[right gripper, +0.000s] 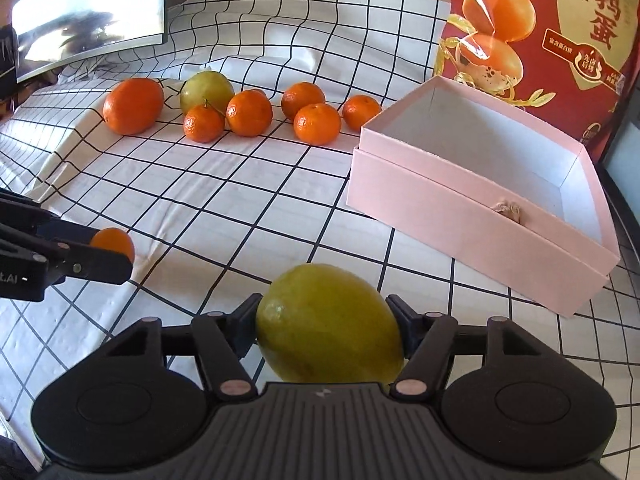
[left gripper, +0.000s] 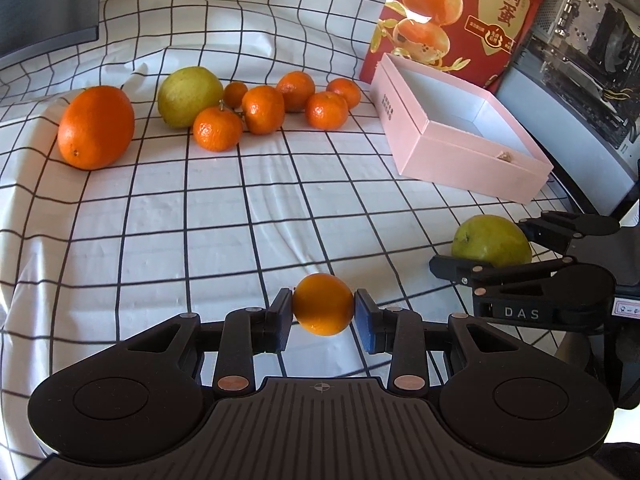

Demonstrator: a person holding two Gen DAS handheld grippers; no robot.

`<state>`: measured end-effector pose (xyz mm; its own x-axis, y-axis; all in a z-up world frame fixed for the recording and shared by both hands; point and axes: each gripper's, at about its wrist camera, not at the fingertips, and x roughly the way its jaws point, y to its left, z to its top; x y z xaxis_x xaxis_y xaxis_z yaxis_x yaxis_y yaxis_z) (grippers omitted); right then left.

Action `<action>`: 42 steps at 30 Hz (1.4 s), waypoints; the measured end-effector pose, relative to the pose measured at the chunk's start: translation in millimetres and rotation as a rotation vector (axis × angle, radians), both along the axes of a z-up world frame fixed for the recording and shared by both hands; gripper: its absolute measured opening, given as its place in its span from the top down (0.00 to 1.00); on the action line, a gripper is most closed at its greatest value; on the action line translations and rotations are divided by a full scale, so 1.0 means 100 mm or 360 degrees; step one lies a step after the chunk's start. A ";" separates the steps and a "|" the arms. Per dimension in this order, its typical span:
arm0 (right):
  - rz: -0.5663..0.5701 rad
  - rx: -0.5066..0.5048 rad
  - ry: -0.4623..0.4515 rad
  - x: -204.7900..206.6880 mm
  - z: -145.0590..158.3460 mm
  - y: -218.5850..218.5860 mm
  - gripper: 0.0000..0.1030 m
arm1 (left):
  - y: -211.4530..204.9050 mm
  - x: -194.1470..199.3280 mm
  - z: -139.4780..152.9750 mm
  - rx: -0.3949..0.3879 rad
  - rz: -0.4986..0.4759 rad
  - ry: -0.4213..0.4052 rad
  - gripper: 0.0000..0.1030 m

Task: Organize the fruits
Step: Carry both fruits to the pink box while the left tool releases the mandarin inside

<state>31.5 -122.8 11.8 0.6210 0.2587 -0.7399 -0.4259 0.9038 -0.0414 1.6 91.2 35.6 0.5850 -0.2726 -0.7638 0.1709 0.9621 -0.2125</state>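
Note:
My left gripper (left gripper: 323, 314) is shut on a small tangerine (left gripper: 323, 302), held just above the checked cloth; the same tangerine (right gripper: 114, 242) shows at the left edge of the right wrist view. A yellow-green pear-like fruit (right gripper: 328, 328) fills my right gripper (right gripper: 326, 330), with both pads against its sides. From the left wrist view this green fruit (left gripper: 490, 240) sits low over the cloth at the right, between the right gripper's fingers (left gripper: 460, 270). The open pink box (right gripper: 460, 232) stands to the right of both grippers and holds only a small beige scrap (right gripper: 508, 210).
At the back of the cloth lie a large orange (left gripper: 96, 126), another green fruit (left gripper: 190, 96) and several tangerines (left gripper: 262, 110). A red bag (left gripper: 460, 12) stands behind the pink box (left gripper: 472, 160). A monitor (right gripper: 88, 20) is at the far left, a computer case (left gripper: 580, 60) at the right.

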 end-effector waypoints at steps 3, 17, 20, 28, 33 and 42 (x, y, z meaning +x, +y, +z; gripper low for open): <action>-0.0014 0.0015 0.0009 0.00 0.00 -0.02 0.36 | 0.00 -0.02 0.00 -0.0001 -0.0002 0.0000 0.63; -0.0046 0.0065 0.0071 -0.06 0.02 -0.11 0.38 | -0.06 -0.05 0.06 0.0004 -0.0037 -0.0045 0.63; -0.0065 0.0070 0.0069 -0.10 0.02 -0.14 0.38 | -0.09 -0.05 0.04 0.0002 -0.0055 -0.0037 0.63; -0.0082 0.0094 0.0094 -0.14 0.04 -0.19 0.38 | -0.20 -0.04 0.08 0.0018 -0.0110 -0.0064 0.63; -0.0145 0.0245 0.0050 -0.08 0.36 -0.37 0.38 | -0.29 0.23 0.36 -0.0072 -0.0148 -0.0143 0.63; -0.0263 0.0219 -0.0357 0.87 1.79 -0.86 0.38 | -1.12 1.40 1.35 -0.0092 -0.0389 -0.0470 0.63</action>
